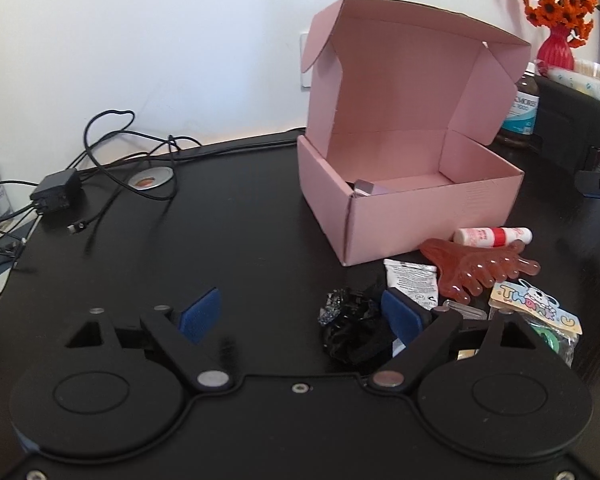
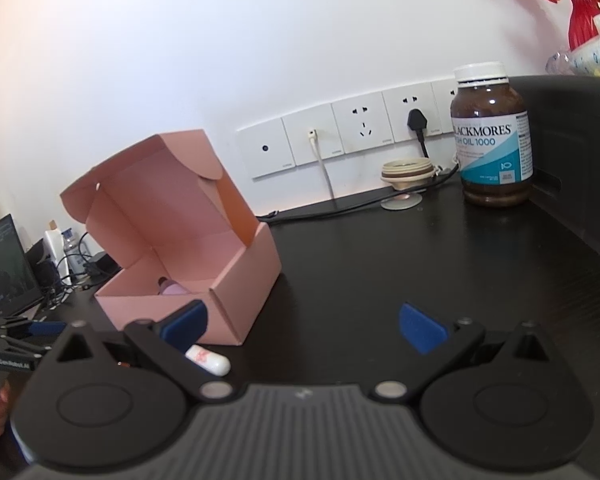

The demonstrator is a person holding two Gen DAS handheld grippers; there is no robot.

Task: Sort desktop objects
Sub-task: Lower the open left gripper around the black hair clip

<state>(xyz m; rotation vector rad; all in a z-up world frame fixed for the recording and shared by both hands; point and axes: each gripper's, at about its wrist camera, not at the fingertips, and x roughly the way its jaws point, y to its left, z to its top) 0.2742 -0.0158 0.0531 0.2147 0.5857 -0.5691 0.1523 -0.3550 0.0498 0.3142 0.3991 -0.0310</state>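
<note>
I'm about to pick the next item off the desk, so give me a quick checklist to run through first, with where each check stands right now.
1. Pink box lid open: ok.
2. Room left in box: ok, only one small item shows at its bottom.
3. Left hand-held gripper open and empty: ok.
4. Right hand-held gripper open and empty: ok.
5. Items left to sort within view: ok; black wad, white sachet, red comb and white tube lie in front of the box.
6. Black wad sits apart from its neighbours: cannot tell, the gripper finger hides its far side.
</note>
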